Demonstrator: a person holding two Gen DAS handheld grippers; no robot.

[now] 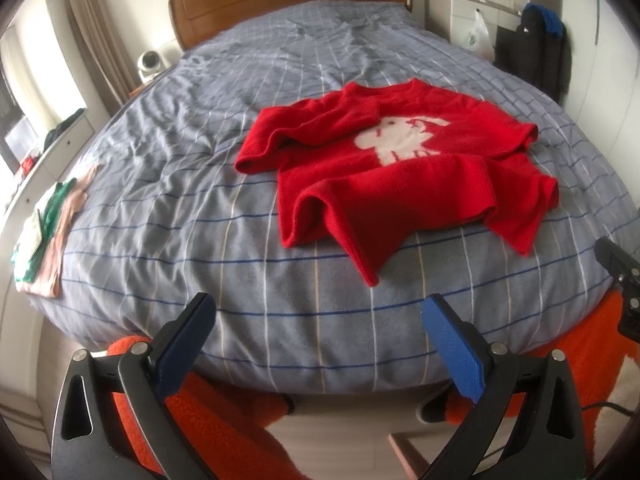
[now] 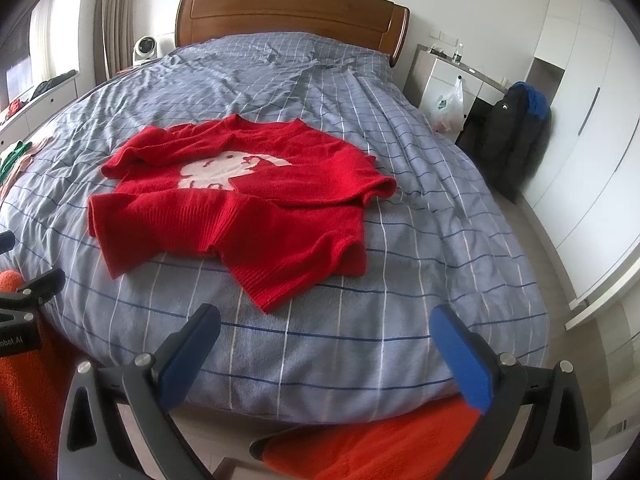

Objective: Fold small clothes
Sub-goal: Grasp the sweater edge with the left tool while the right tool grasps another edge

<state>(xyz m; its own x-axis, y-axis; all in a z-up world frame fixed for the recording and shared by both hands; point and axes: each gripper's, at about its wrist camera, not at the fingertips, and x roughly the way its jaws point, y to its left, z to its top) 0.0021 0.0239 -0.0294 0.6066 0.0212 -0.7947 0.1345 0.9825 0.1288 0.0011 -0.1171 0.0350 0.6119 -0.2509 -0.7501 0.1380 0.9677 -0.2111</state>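
A small red sweater (image 1: 400, 176) with a white animal figure lies crumpled on the grey checked bed cover (image 1: 200, 184), its sleeves thrown over its body. It also shows in the right wrist view (image 2: 248, 204). My left gripper (image 1: 320, 320) is open and empty, held over the bed's near edge, short of the sweater. My right gripper (image 2: 328, 332) is open and empty, also at the near edge, below the sweater's hem. Part of the right gripper's body (image 1: 624, 280) shows at the right rim of the left wrist view.
A flat pile of green, white and pink clothes (image 1: 48, 224) lies at the bed's left edge. A wooden headboard (image 2: 292, 16) stands at the far end. A dark backpack (image 2: 512, 136), a white desk and a wardrobe (image 2: 592, 120) stand to the right. A low white cabinet (image 1: 40, 160) is on the left.
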